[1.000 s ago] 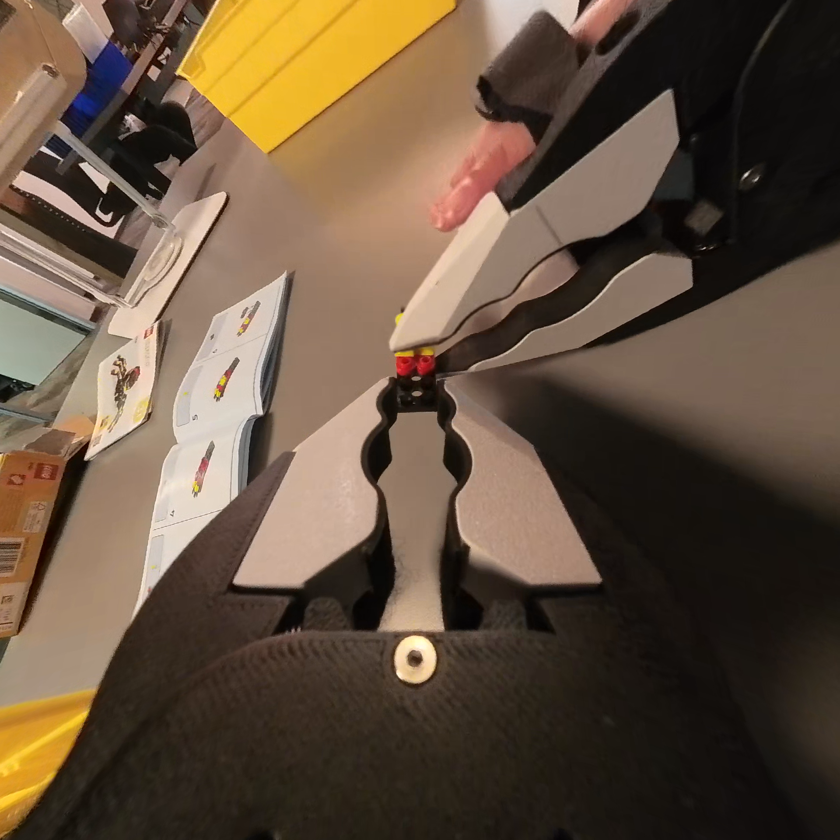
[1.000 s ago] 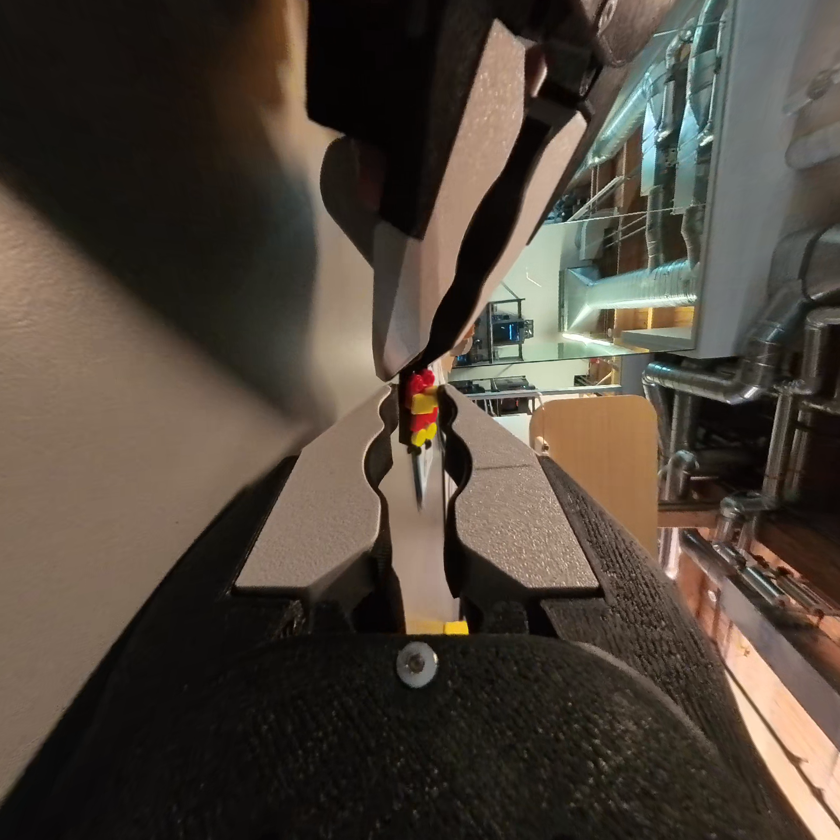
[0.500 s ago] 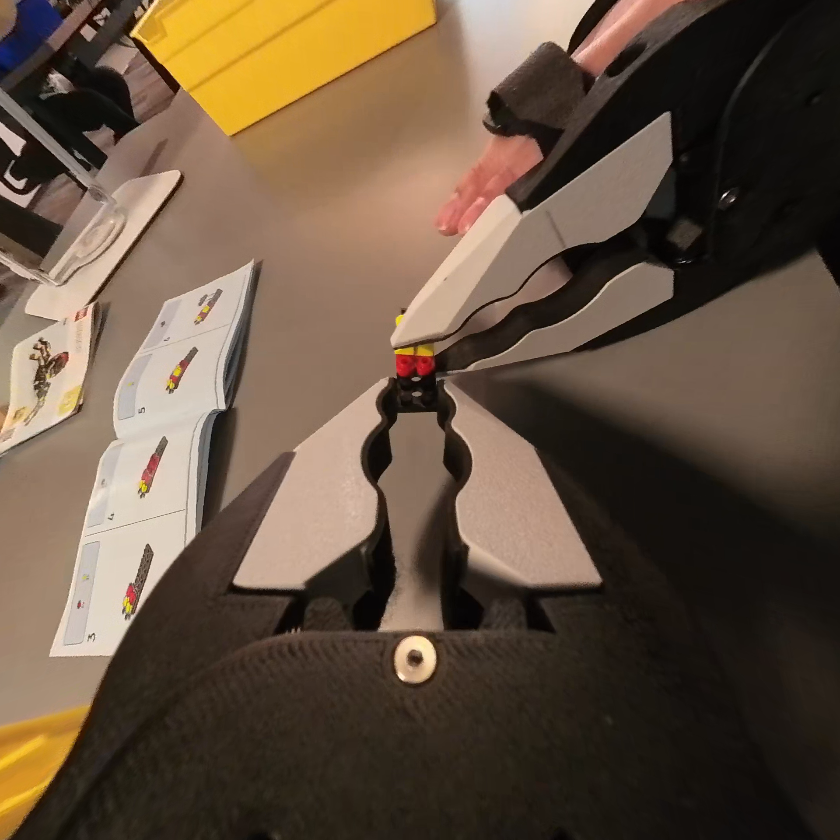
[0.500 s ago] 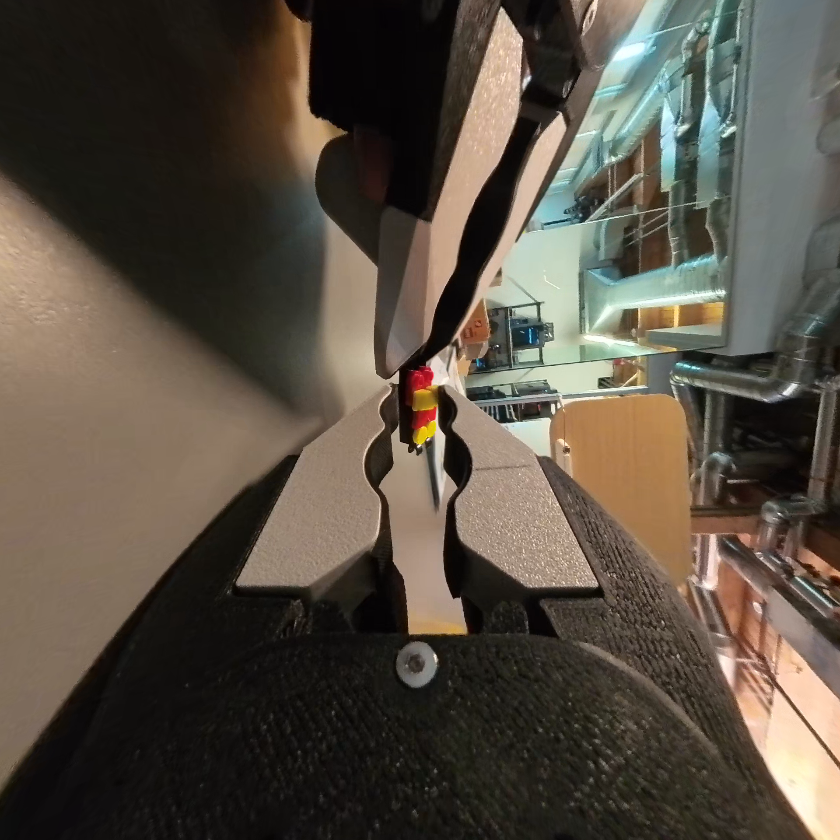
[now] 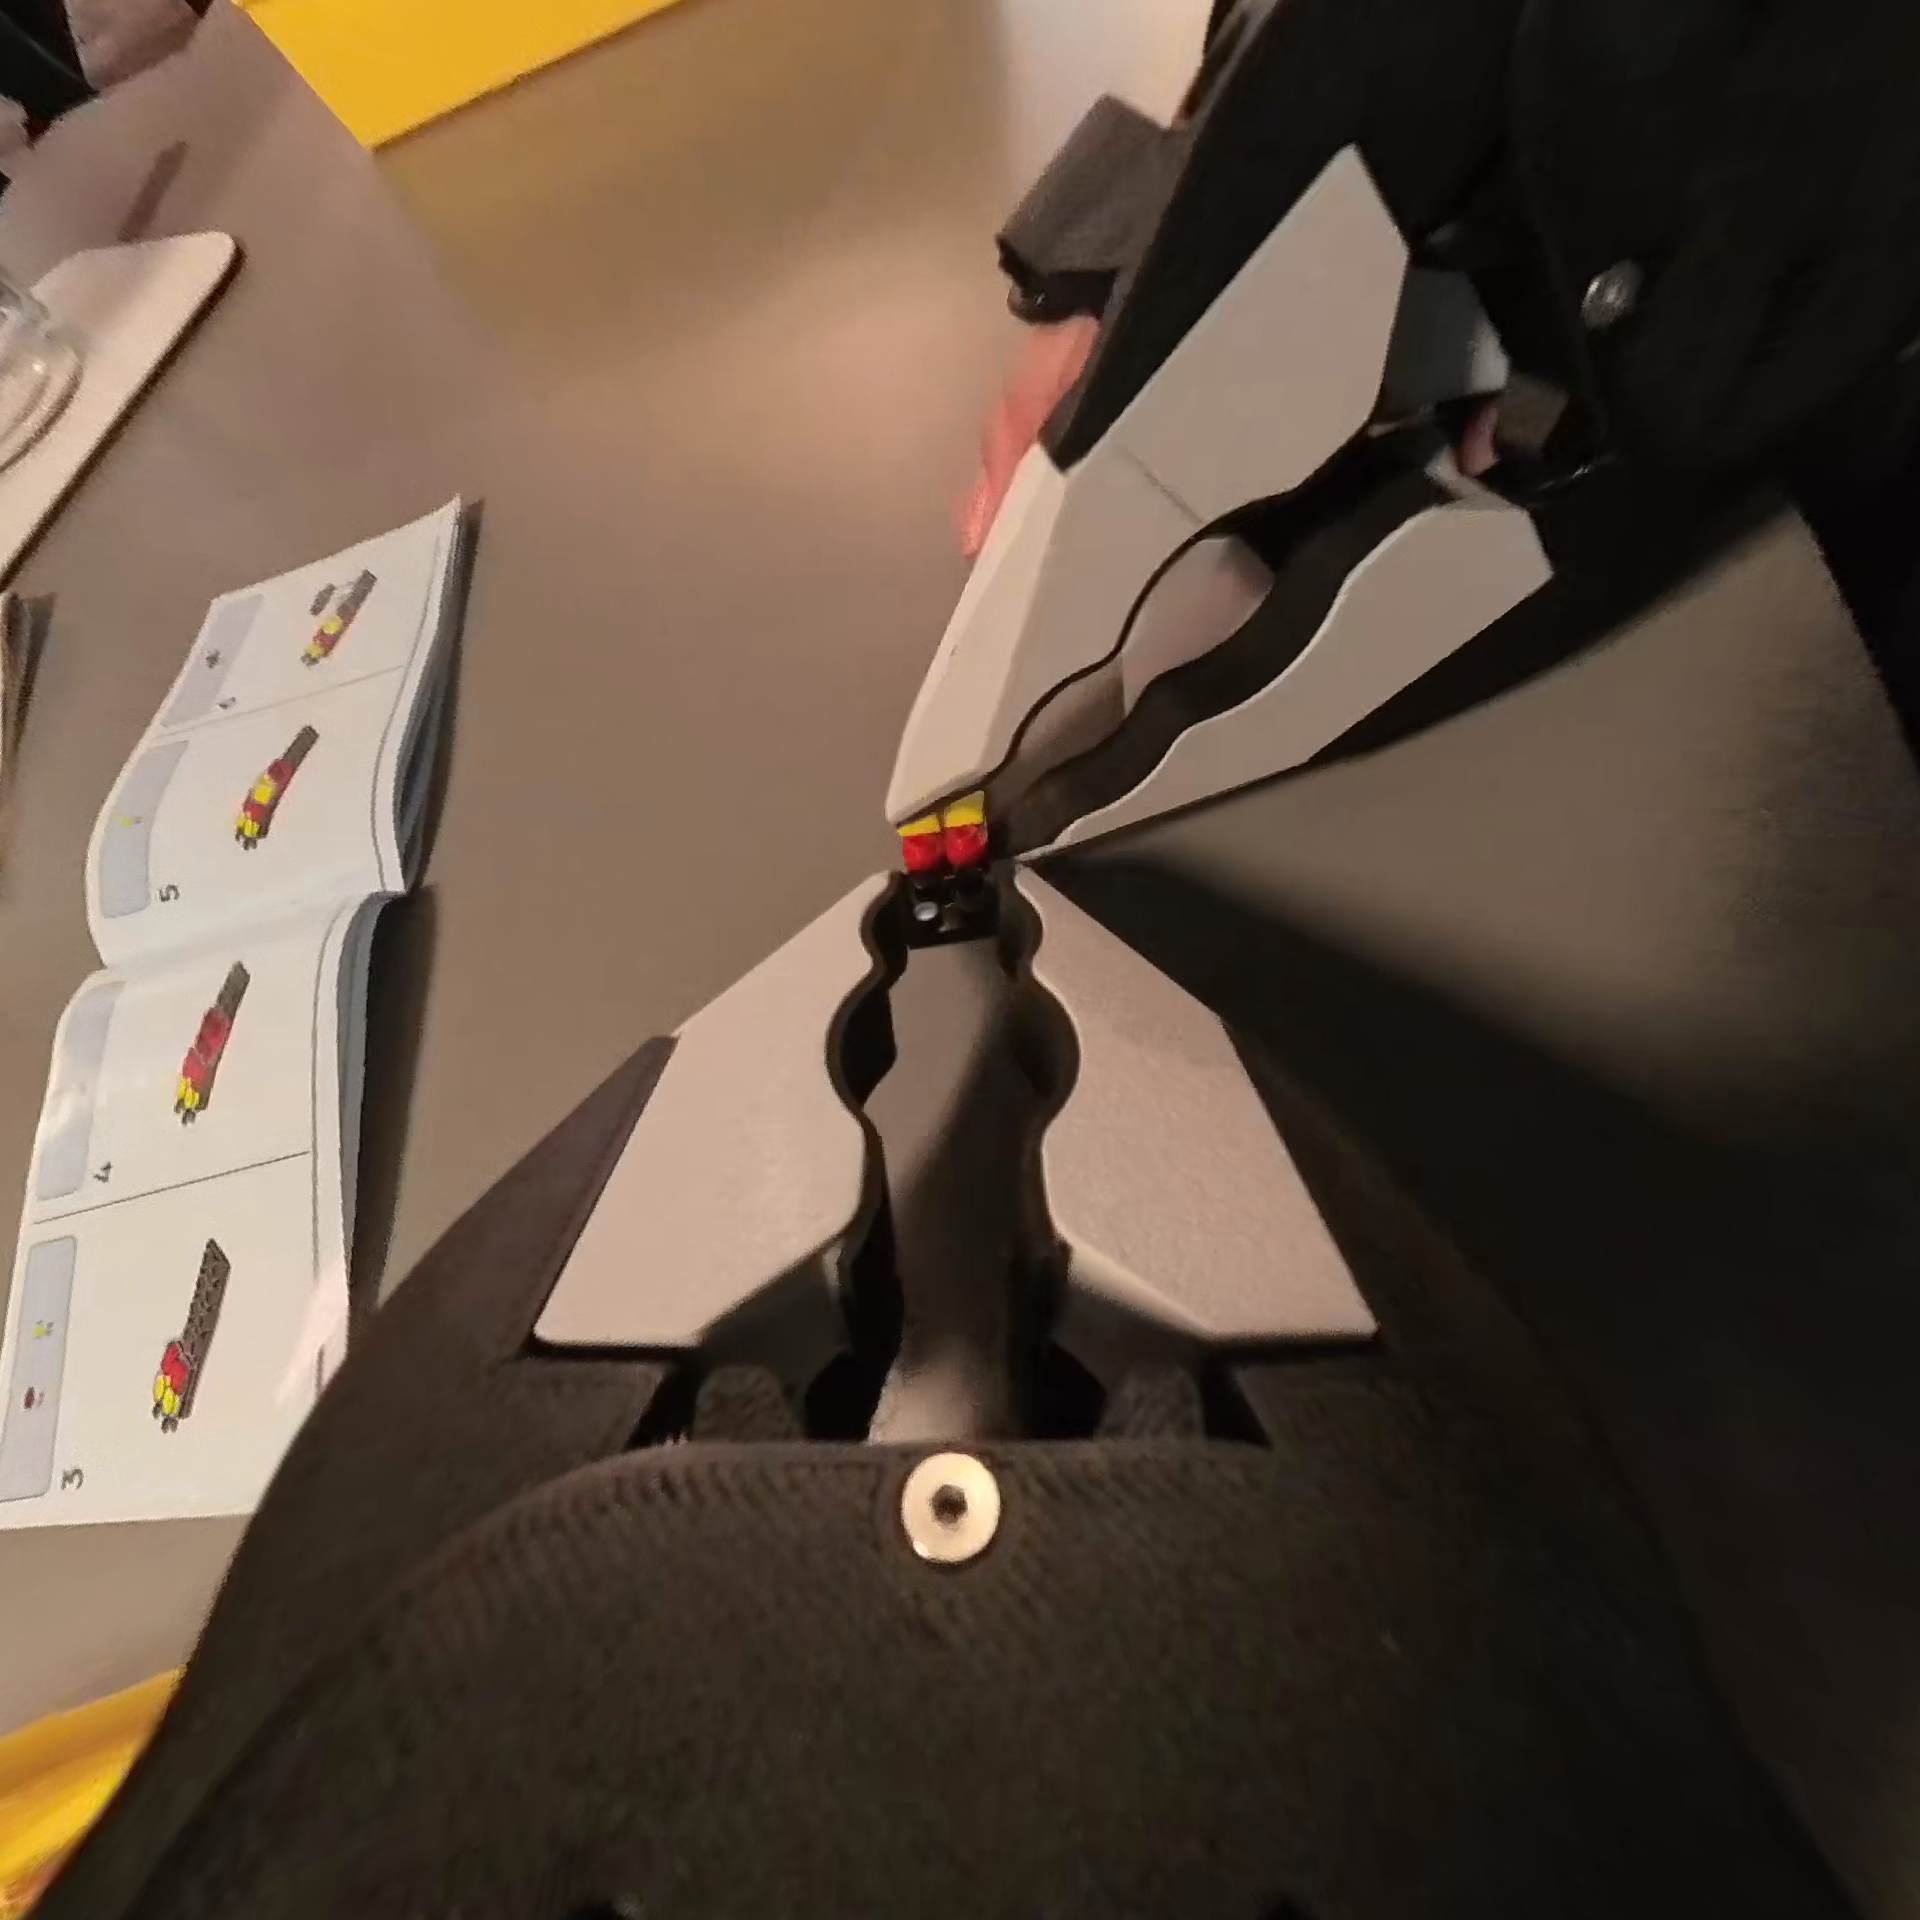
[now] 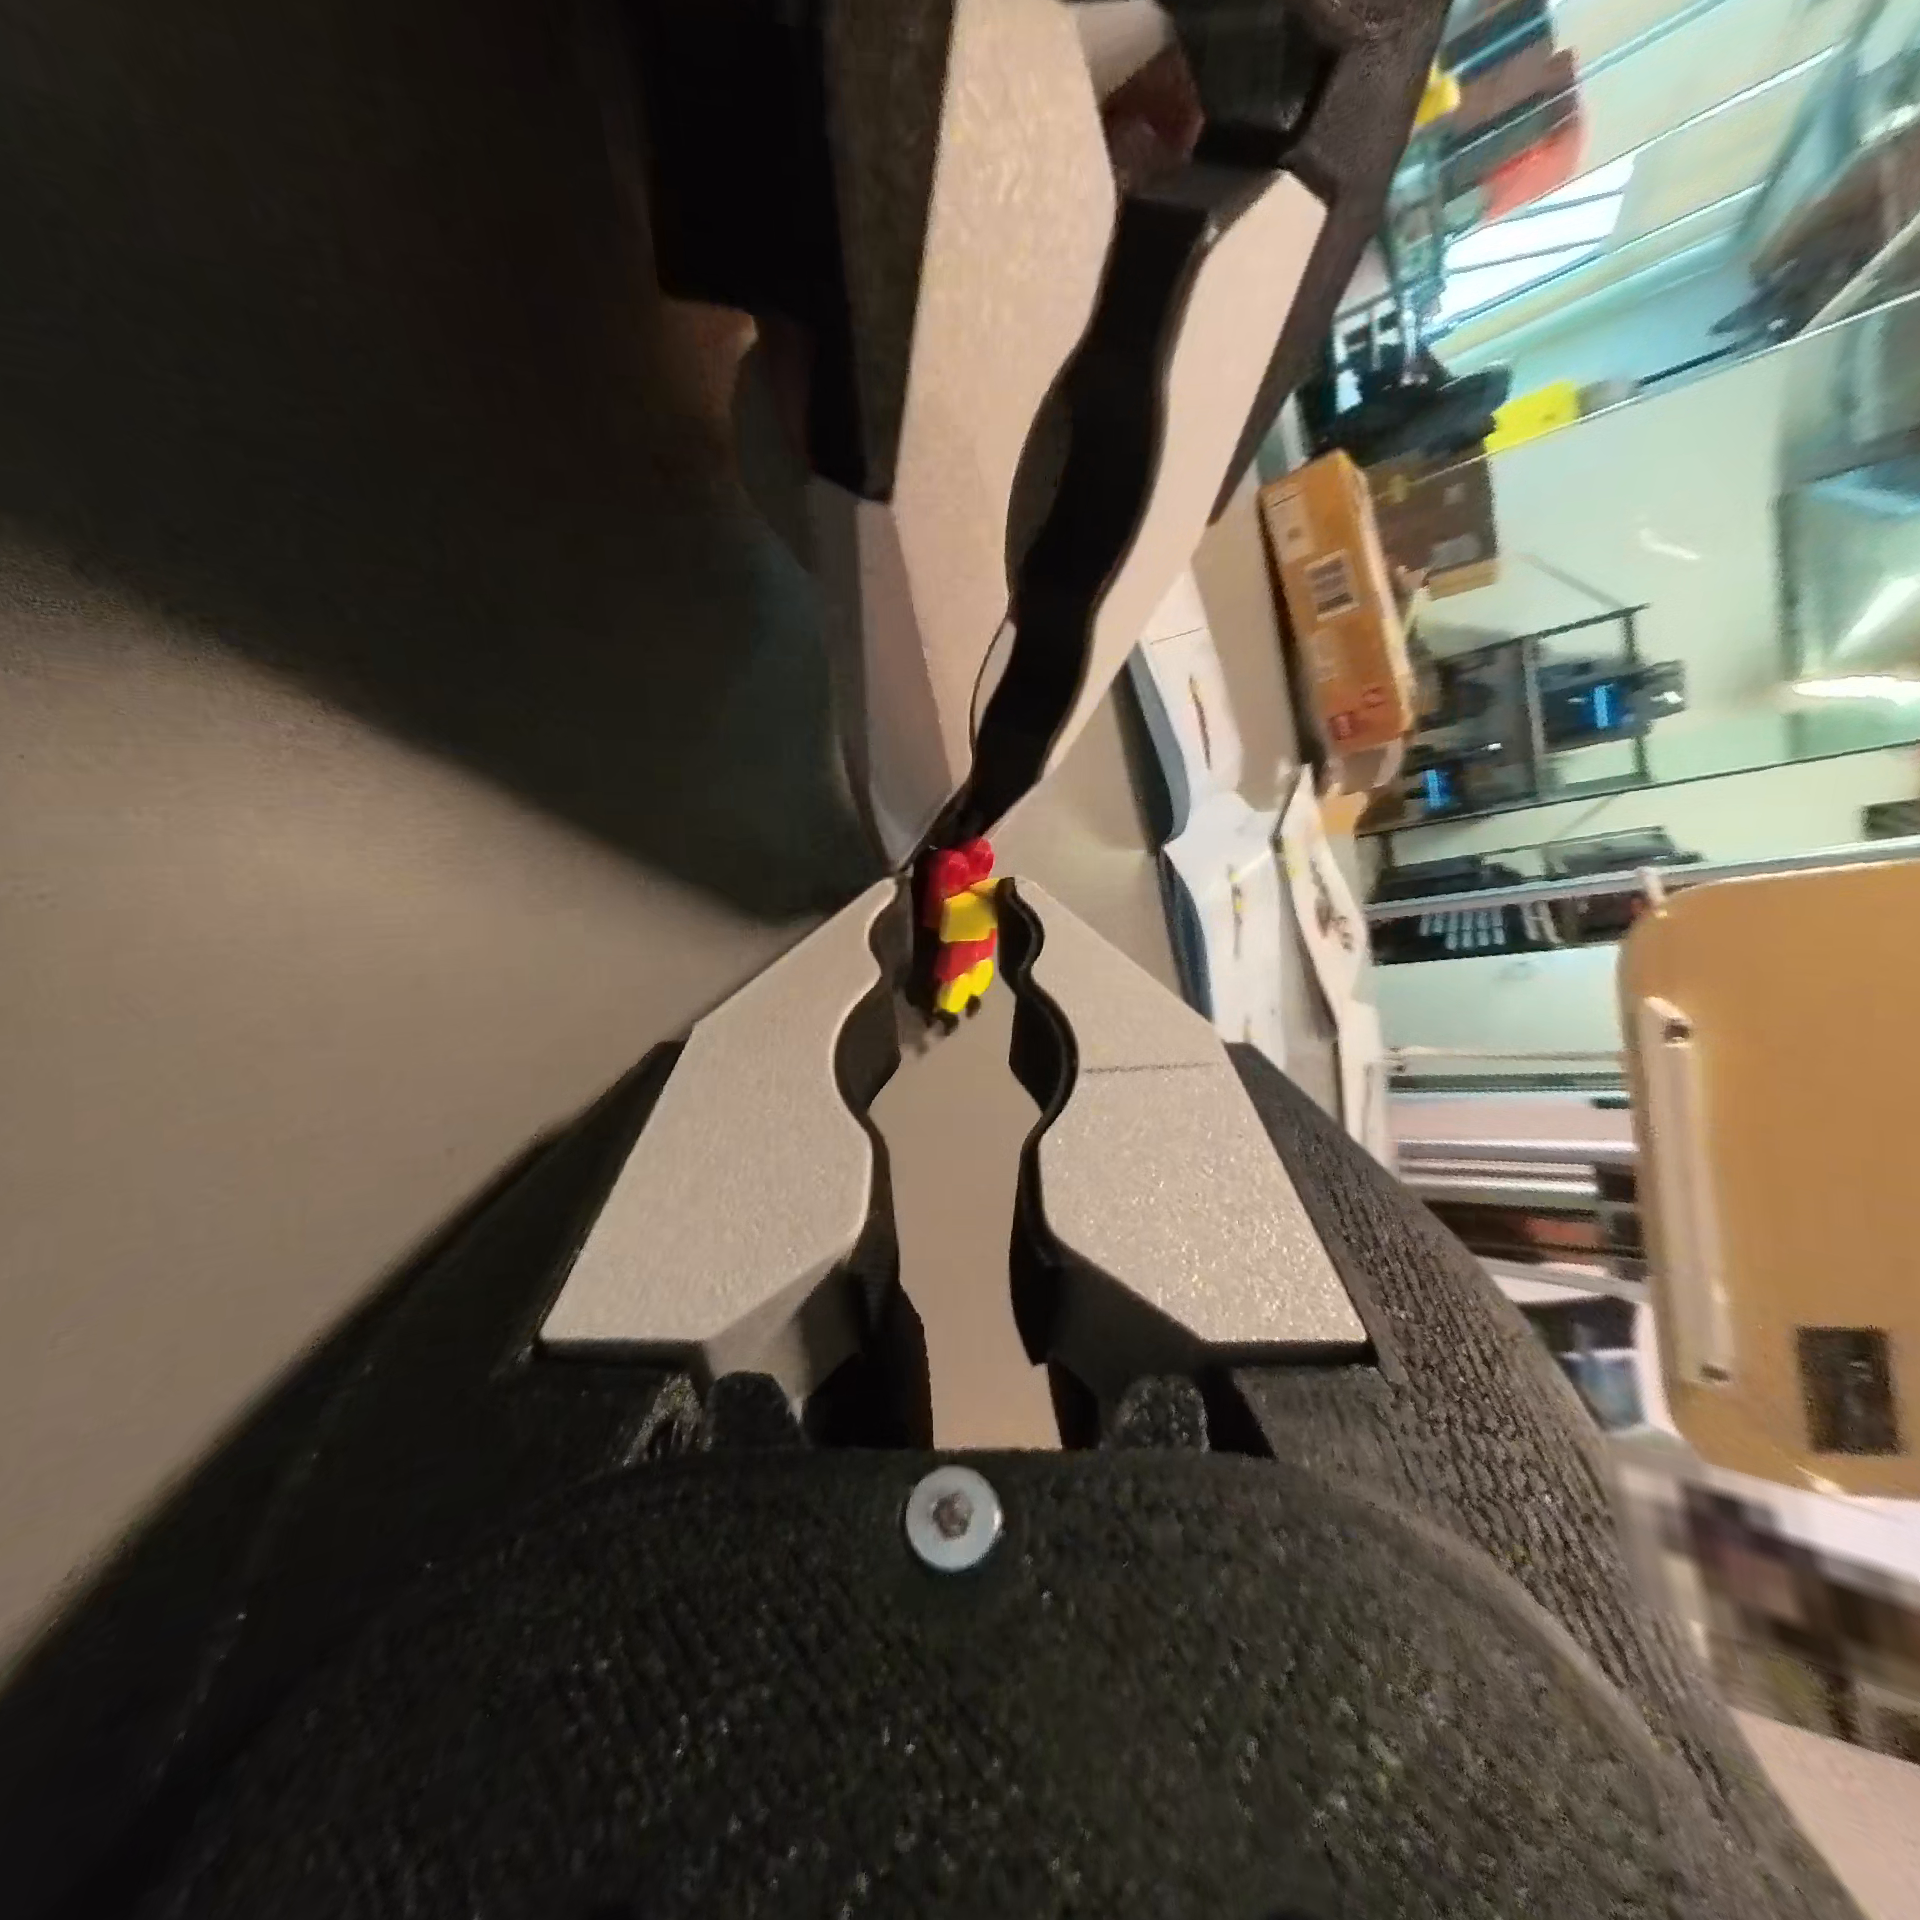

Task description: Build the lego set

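Both claws meet tip to tip over the grey desk (image 5: 675, 343), and the little lego assembly (image 5: 943, 873) bridges them. The left claw (image 5: 948, 914) is clenched on the black end of the assembly, that black plate wedged right between its fingertips. The right claw (image 5: 961, 831), reaching in from the upper right in the left wrist view, pinches the red and yellow bricks at the other end. From the right wrist view, the right claw (image 6: 956, 940) grips the lego assembly (image 6: 961, 930) between its tips: red studs forward, then yellow, red, yellow stacked back toward the camera against a black strip. The left claw (image 6: 961, 831) comes down from above there, its tips closed on the far end just past the red studs. The assembly is held up off the desk, caught between the two claws. To the left on the desk lies the open instruction booklet (image 5: 239, 935), well apart from the claws, with a yellow bin (image 5: 468, 62) at the far edge. A bare hand (image 5: 1003, 436) shows behind the right claw, blurred
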The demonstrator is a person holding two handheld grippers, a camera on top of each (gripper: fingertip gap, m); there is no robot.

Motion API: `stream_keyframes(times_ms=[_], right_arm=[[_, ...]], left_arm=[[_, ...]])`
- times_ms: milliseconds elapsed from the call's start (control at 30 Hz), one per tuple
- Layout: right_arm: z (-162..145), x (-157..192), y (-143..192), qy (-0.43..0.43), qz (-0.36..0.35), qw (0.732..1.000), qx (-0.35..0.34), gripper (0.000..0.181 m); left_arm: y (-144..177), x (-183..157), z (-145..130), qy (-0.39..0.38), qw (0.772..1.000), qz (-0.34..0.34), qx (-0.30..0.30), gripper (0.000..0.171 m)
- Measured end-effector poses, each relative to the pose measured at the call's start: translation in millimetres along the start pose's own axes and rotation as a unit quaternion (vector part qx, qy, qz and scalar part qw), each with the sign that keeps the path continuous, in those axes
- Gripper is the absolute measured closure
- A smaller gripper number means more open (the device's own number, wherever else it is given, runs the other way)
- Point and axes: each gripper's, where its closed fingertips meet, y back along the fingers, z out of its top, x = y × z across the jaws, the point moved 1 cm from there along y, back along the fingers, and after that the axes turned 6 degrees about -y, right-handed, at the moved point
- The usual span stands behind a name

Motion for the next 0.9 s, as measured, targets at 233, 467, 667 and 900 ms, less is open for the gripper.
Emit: stream_keyframes(times_ms=[233, 467, 667, 900], right_arm=[[-1.2, 0.5, -1.6, -0.071, 0.065, 0.995, -0.012, 0.168], [-0.8, 0.1, -1.6, -0.068, 0.063, 0.995, -0.022, 0.168], [1.5, -3.2, 0.0, -0.067, 0.051, 0.996, -0.030, 0.168], [2.8, -4.3, 1.5, -0.071, 0.094, 0.993, -0.030, 0.168]], left_arm=[[-1.3, 0.0, -2.7, 0.014, 1.000, -0.010, 0.006, 0.155], [0.4, 5.3, -2.0, -0.248, 0.963, 0.107, 0.009, 0.153], [1.9, 6.7, -0.3, -0.407, 0.894, 0.183, 0.034, 0.165], [3.9, 7.0, 1.5, -0.442, 0.873, 0.199, 0.046, 0.167]])
